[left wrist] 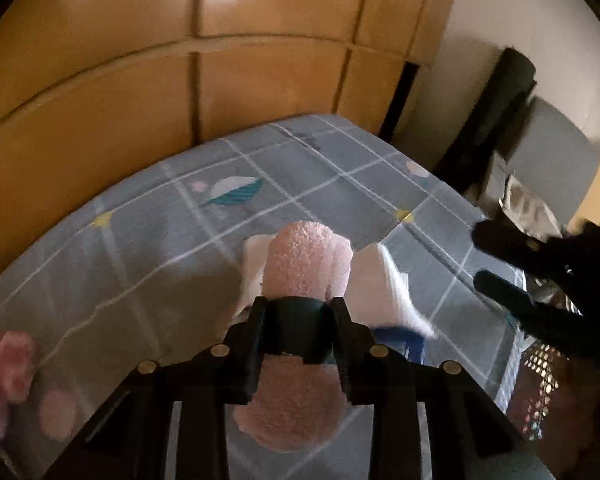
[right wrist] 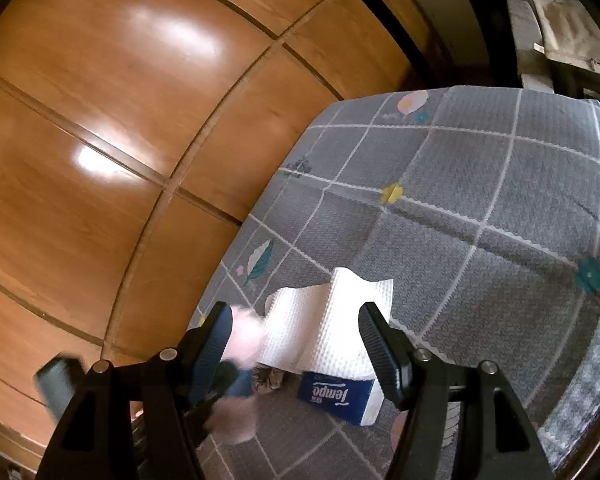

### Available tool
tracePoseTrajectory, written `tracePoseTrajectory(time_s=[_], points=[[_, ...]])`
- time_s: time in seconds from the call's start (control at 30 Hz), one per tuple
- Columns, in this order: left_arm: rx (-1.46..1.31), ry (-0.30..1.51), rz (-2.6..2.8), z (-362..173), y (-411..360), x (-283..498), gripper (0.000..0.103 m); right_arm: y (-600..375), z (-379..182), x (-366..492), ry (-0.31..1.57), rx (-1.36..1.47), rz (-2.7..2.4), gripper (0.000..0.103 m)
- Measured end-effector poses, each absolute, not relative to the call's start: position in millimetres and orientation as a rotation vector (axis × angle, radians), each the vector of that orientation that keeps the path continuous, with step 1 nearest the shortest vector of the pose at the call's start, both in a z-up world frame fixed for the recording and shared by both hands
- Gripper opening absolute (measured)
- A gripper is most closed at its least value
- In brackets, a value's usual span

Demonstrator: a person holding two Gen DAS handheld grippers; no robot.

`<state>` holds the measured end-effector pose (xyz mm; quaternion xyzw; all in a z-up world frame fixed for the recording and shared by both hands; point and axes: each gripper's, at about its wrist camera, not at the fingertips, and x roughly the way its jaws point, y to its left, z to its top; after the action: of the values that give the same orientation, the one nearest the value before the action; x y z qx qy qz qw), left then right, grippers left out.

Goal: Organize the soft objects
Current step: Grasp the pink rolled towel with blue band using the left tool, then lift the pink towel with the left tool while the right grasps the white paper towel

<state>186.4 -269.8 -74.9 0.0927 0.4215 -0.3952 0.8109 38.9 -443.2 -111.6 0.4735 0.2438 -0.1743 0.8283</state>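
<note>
My left gripper (left wrist: 300,330) is shut on a fluffy pink plush toy (left wrist: 306,260) at its dark teal middle band and holds it over the grey checked bed cover (left wrist: 140,240). A white paper towel roll (right wrist: 332,328) lies on the bed just beyond the toy, beside a blue Tempo tissue pack (right wrist: 336,396). My right gripper (right wrist: 296,344) is open and empty, hovering above the towel roll; it shows in the left wrist view (left wrist: 500,264) at the right. The pink toy shows blurred in the right wrist view (right wrist: 244,340) by my left finger.
A wooden wardrobe wall (left wrist: 180,60) runs along the far side of the bed. Another pink plush (left wrist: 4,372) lies at the left bed edge. Dark furniture and cardboard (right wrist: 564,36) stand past the bed's right corner. A patterned item (left wrist: 540,392) sits below the bed edge.
</note>
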Motion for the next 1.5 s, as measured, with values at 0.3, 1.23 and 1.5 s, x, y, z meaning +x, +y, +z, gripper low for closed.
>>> tracePoseTrajectory(time_s=[0.3, 1.23, 1.5], points=[[0.150, 1.004, -0.633, -114, -176, 150, 0.031, -434, -118, 68, 0.694, 0.915, -0.372, 0.066], [0.152, 0.999, -0.577, -152, -142, 117, 0.039, -464, -147, 149, 0.865, 0.789, -0.420, 0.004], [0.147, 1.009, -0.580, -150, -142, 119, 0.035, -445, -171, 170, 1.020, 0.710, -0.382, 0.008]])
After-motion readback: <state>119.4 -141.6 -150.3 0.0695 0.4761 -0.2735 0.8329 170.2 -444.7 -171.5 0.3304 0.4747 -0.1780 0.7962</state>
